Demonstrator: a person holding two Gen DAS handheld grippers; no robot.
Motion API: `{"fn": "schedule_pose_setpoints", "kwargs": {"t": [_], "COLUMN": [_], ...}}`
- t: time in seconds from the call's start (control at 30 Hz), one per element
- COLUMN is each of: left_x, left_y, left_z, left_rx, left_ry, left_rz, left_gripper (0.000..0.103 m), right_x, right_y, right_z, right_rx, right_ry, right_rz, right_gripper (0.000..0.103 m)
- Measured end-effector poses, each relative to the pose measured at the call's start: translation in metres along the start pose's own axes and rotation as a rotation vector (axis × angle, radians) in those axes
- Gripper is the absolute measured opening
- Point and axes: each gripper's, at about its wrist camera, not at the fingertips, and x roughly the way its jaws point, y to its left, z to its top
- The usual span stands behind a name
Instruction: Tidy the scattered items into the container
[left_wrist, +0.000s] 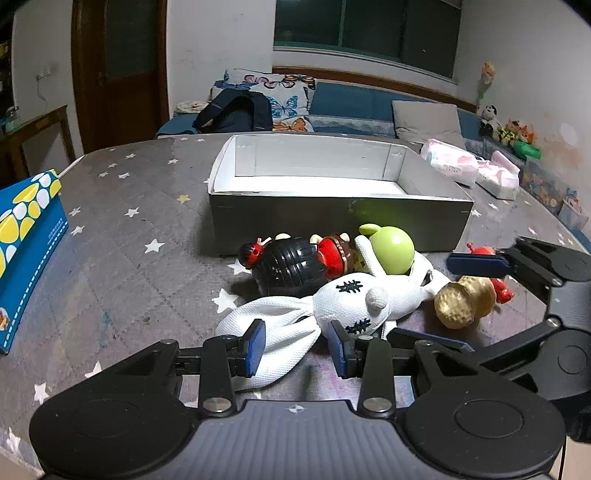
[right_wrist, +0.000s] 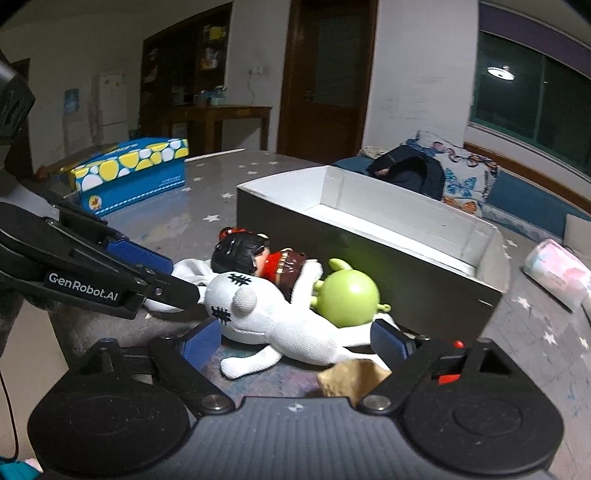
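A white plush rabbit lies on the grey star-print tablecloth, in front of the grey box with a white inside. My left gripper is open, its blue pads on either side of the rabbit's floppy ear. My right gripper is open wide around the rabbit's lower body and a peanut-shaped toy. A black-haired doll in red and a green round toy lie against the box. A small red toy sits behind the peanut.
A blue tissue box with yellow and white spots stands at the table's left. Pink tissue packs lie to the right of the box. A bed with pillows and a dark backpack is beyond the table.
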Motion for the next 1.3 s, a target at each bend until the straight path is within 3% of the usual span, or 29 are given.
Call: {"fn": "schedule_pose_setpoints", "kwargs": {"t": [0.3, 0.6, 0.97, 1.3], "left_x": [0.007, 0.022, 0.024, -0.002], "left_y": [0.003, 0.009, 0.013, 0.01], "left_z": [0.003, 0.002, -0.002, 0.006], "left_rx": [0.066, 0.077, 0.079, 0.085], "left_ry": [0.01, 0.045, 0.038, -0.033], "left_rz": [-0.003, -0.049, -0.094, -0.146], "left_gripper": [0.039, 0.039, 0.014, 0.01], "right_x": [0.021, 0.031, 0.032, 0.022], "right_y": [0.01, 0.013, 0.017, 0.017], "right_z": [0.006, 0.005, 0.002, 0.003], "right_rx": [-0.116, -0.192, -0.25, -0.212], "right_ry": [0.04, 0.067, 0.064, 0.042], "right_rz": [0.043, 0.052, 0.005, 0.003], "right_gripper": [0.075, 0.073, 0.054, 0.037]}}
